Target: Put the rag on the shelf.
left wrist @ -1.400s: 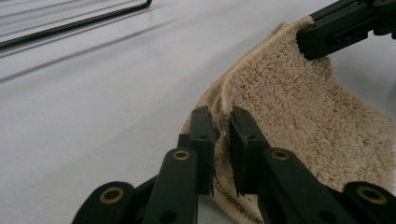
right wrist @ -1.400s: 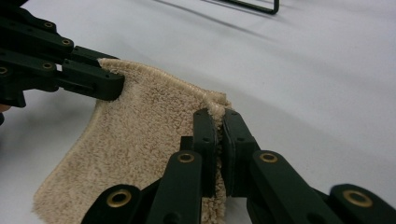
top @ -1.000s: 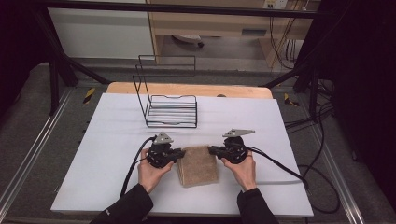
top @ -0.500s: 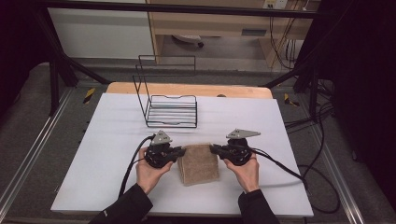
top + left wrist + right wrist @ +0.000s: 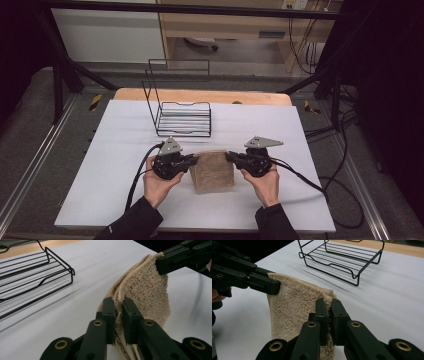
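A beige terry towel (image 5: 212, 170) is folded and held by its far edge, raised off the white table (image 5: 115, 140) in the near middle. My left gripper (image 5: 193, 159) is shut on the towel's left top corner (image 5: 118, 315). My right gripper (image 5: 231, 156) is shut on its right top corner (image 5: 329, 312). The towel (image 5: 147, 287) hangs down between the two grippers, with its lower part resting on the table. In the left gripper view the other gripper's jaws clamp the far corner. The right gripper view shows the towel (image 5: 292, 307) and the other gripper's jaws on its far corner.
A black wire rack (image 5: 182, 117) with a tall back frame stands behind the towel at the table's far middle. The rack (image 5: 30, 270) lies left of the towel in the left gripper view, and the rack (image 5: 342, 260) is beyond it in the right gripper view. Cables (image 5: 305, 177) trail off right.
Both grippers have lifted the towel's far edge slightly and drawn it taut; the hands sit a little farther apart than one second ago.
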A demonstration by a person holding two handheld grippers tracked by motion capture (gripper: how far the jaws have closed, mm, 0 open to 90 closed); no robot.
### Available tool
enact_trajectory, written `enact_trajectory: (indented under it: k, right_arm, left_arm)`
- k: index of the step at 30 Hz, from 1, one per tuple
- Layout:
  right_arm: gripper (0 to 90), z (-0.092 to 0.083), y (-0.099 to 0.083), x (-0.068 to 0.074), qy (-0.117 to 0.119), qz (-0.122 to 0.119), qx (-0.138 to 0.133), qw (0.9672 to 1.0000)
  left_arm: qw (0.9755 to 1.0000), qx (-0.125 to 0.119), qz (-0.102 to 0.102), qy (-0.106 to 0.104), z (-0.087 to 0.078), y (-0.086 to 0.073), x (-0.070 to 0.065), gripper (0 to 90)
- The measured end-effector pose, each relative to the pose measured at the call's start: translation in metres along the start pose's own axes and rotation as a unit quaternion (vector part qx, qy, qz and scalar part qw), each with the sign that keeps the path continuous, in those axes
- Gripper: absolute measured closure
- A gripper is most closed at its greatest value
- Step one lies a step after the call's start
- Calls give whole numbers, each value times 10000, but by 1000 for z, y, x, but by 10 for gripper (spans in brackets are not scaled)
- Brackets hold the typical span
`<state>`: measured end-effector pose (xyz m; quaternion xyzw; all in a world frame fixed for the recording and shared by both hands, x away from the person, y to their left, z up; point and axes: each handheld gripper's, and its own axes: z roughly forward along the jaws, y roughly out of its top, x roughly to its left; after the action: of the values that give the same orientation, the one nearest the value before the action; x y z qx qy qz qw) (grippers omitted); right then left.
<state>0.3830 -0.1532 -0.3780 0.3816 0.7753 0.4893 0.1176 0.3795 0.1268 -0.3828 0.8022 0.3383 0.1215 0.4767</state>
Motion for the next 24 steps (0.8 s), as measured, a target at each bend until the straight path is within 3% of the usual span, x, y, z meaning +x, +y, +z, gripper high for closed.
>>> enact_trajectory:
  k: [24]
  right_arm:
    - [859,-7,17,15,-65,-166,-457,9988]
  left_arm:
    - [9995,-281,85,132,-22,17,5,812]
